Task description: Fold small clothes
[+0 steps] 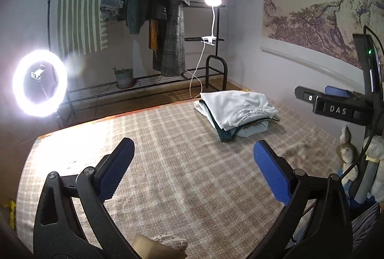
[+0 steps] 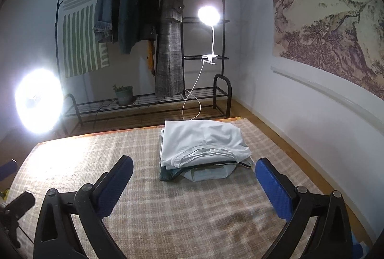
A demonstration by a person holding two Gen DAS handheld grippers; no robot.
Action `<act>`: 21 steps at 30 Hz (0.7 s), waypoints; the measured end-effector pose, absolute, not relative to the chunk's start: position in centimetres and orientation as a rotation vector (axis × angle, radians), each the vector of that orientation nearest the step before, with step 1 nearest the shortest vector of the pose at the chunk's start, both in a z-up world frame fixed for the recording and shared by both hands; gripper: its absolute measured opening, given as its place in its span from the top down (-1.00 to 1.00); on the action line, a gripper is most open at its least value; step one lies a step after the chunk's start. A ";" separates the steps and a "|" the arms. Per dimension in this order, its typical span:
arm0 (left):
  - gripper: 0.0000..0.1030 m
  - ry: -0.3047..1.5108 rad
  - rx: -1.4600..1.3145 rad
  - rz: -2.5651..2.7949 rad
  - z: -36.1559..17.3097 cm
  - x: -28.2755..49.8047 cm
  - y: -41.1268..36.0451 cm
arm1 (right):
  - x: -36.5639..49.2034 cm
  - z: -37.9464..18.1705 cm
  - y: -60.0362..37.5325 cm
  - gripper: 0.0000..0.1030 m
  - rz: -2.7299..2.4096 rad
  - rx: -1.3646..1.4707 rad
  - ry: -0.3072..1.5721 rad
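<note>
Folded clothes (image 2: 204, 146) (white piece uppermost) stacked at far edge of the plaid-covered tabletop (image 2: 168, 211); left gripper (image 1: 194, 170) and right gripper (image 2: 194, 182) both spread wide, holding nothing.

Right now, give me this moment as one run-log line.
left gripper: open, empty | right gripper: open, empty | folded clothes stack: on plaid mat, white garment topmost | contact: none
</note>
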State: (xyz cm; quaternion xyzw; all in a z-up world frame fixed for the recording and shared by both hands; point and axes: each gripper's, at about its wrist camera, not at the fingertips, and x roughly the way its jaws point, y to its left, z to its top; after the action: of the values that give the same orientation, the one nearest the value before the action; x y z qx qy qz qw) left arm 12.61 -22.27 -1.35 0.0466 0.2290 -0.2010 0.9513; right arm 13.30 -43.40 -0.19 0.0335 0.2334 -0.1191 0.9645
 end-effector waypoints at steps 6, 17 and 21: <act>-1.00 0.468 0.084 -0.379 -1.2 12.9 -21.7 | 13.7 -0.6 -43.0 -0.99 -0.236 0.063 0.482; -1.00 0.476 0.087 -0.359 -1.2 13.0 -21.2 | 14.2 -0.9 -42.4 -0.99 -0.223 0.054 0.500; -1.00 0.482 0.089 -0.355 -1.3 12.9 -21.0 | 14.3 -0.9 -42.2 -0.99 -0.217 0.066 0.499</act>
State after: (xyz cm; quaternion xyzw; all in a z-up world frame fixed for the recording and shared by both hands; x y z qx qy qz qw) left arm 12.91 -20.98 -1.26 0.0439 0.2372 -0.1746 0.9547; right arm 14.29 -42.18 -0.87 0.0328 0.2463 -0.1071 0.9627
